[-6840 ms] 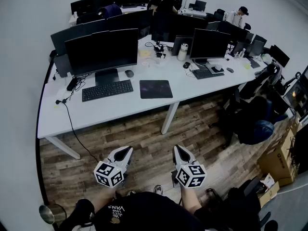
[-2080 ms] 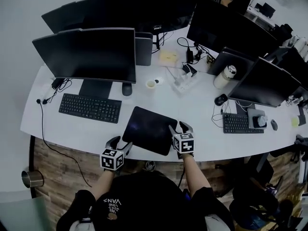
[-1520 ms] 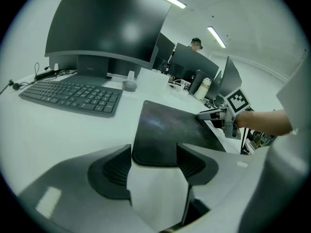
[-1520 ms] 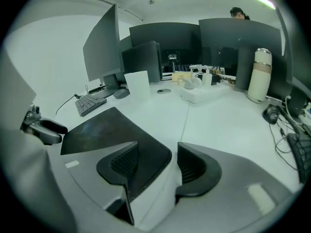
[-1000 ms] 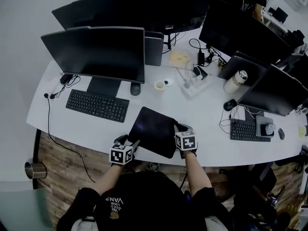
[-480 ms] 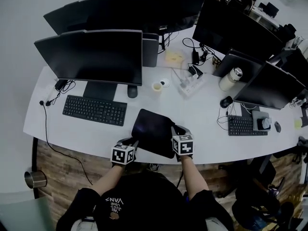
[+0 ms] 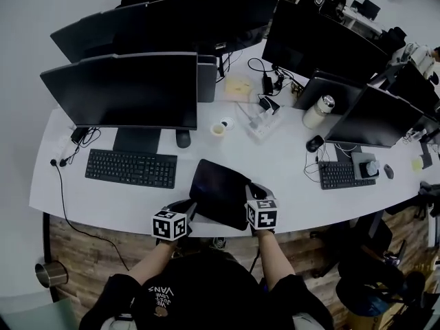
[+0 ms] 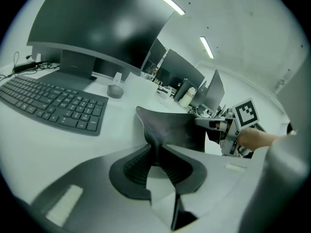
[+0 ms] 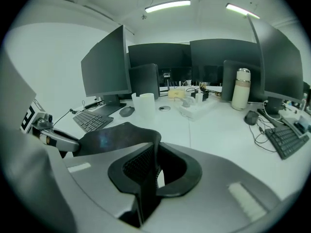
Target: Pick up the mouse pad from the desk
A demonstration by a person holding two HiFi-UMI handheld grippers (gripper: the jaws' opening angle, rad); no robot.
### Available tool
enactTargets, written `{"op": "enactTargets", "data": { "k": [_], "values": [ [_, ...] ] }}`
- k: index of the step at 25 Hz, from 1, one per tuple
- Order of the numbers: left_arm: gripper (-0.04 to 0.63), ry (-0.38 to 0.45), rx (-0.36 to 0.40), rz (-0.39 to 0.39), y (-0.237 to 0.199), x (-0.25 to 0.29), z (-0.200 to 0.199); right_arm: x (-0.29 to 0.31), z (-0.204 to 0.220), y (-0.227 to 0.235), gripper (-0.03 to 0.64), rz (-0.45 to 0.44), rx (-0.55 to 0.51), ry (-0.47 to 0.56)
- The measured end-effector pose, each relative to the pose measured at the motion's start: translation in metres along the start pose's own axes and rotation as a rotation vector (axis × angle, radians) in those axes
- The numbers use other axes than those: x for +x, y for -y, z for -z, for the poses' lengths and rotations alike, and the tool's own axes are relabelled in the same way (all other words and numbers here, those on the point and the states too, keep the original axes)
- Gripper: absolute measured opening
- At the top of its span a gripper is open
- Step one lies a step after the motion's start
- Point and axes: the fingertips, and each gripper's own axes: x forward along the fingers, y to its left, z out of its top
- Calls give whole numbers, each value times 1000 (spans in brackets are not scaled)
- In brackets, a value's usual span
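The dark mouse pad [image 7: 218,188] is at the desk's near edge, with its near side lifted off the white desk [image 7: 103,205]. My left gripper [image 7: 190,210] has the pad's near left corner between its jaws, which are closing and pinch the edge [image 8: 156,147]. My right gripper [image 7: 254,190] is shut on the pad's right edge [image 9: 154,149]. In the left gripper view the pad [image 8: 175,130] curls up towards the right gripper [image 8: 218,125]. In the right gripper view the pad [image 9: 112,137] bows across to the left gripper [image 9: 58,141].
A black keyboard [image 7: 130,168] and a monitor [image 7: 124,91] stand left of the pad. Behind it are a mouse [image 7: 182,138], a small cup [image 7: 218,128] and a power strip [image 7: 265,121]. A white bottle [image 7: 316,112], another mouse [image 7: 314,143] and a second keyboard [image 7: 346,174] are to the right.
The left gripper's jaws have closed onto the pad's near left corner. Both grippers have risen a little, and the pad's near side has come up off the desk.
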Motion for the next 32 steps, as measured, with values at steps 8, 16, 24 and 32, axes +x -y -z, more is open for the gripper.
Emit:
{"op": "enactTargets", "data": {
  "k": [8,16,24,32],
  "values": [
    [54,58,13,100,6,-33,-19,-41,-12,-10,38,69,50,61],
    [52,115,49,182,2,-84,-36,-83,-33,-44,38,105,63,138],
    [51,194,108,243,2,-131,-50,-127,-54,-80,38,139,70,236],
    [49,263,154,301,2,-169,-61,-171,-72,-113,38,178,63,338]
  ]
}}
